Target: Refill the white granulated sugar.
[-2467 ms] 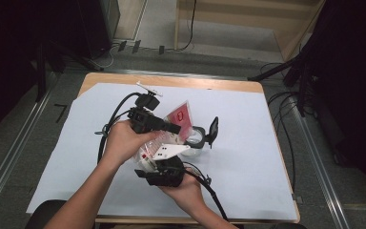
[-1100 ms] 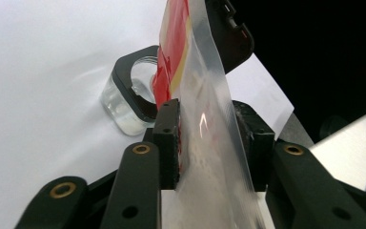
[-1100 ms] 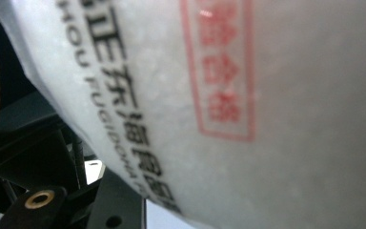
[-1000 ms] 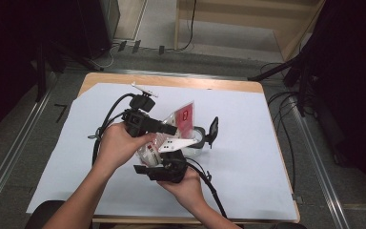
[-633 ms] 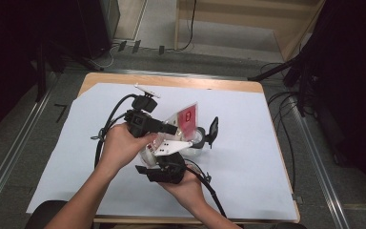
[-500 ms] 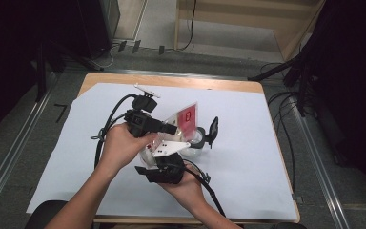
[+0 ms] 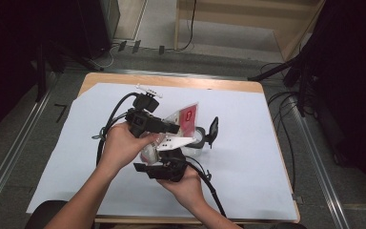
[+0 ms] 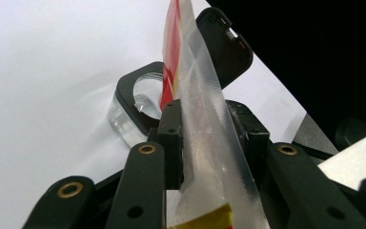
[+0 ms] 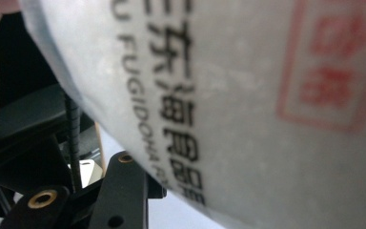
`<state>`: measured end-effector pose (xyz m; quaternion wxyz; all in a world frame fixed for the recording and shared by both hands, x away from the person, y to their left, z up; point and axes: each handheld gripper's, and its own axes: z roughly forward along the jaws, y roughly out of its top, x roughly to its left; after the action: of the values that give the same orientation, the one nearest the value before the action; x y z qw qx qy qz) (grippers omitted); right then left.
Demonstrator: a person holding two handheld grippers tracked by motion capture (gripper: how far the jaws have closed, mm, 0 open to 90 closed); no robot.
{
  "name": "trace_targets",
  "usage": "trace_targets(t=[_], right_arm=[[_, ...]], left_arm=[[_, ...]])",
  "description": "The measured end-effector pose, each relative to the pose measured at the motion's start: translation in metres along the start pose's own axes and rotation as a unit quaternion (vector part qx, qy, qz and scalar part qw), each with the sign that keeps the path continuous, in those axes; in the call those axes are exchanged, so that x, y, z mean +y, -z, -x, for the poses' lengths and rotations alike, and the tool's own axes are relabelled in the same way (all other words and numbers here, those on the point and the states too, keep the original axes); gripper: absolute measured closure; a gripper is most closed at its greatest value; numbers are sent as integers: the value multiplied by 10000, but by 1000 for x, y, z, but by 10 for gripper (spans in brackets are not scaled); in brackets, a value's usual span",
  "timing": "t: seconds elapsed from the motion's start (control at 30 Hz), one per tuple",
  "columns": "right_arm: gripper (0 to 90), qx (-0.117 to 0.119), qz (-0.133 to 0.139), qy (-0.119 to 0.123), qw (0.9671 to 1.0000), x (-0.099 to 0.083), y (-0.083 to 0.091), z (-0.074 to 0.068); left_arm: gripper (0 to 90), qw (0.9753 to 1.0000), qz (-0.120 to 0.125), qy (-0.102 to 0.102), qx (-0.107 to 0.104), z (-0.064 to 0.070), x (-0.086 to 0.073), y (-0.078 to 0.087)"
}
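In the high view, the left tongs (image 7: 171, 128) sat over the middle of the worktop (image 7: 248, 157), their tips reaching onto a clear plastic pouch (image 7: 183, 125) with a red printed panel. From there the grip itself was too small to judge. The left gripper view settled it: both jaws were pressed shut on the pouch's (image 8: 205, 119) frosted sealed edge, which rose between them with red print above and a yellow strip cut off at the bottom edge.

Just right of and below the pouch stood a clear container (image 7: 196, 140) with a black rim and a hinged black lid (image 7: 213, 130) standing open; the left gripper view showed its round opening (image 8: 138, 102) directly beneath the pouch's lower corner.

The right tongs (image 7: 171, 157) lay nearer the person, under the pouch, largely covered by the right hand (image 7: 183, 183). In the right gripper view the pouch (image 9: 267, 105) sat so close that its black lettering and red stamp were blurred, hiding one jaw entirely, so I cannot tell whether those tongs were gripping it.
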<state>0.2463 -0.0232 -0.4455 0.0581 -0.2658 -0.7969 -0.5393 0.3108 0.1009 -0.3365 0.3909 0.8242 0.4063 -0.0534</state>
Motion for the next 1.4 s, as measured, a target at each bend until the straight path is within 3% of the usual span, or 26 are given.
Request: trace_targets(t=[0.33,0.53,0.7,0.87,1.2,1.4], right_arm=[[610,-44,-55,129,9999,1,-1,-1],[570,-83,-130,335,9993,2,0,-3],[616,-140,-59,409,9990,2,1,-4],[618,-124,-19,384,9992,2,2,-4],[618,153,14,103,9998,6,1,1],[617,160,-20,146,9998,8,1,3]], left_arm=[[766,9998,-80,189,61,-3,1,0],[774,9998,-23,185,17,-4,2,1],[767,9998,-33,170,-24,-3,3,2],[750,9998,47,167,-81,-2,4,3],[714,9998,-13,172,-37,-5,8,-1],[715,9999,5,172,-15,-6,9,-1]])
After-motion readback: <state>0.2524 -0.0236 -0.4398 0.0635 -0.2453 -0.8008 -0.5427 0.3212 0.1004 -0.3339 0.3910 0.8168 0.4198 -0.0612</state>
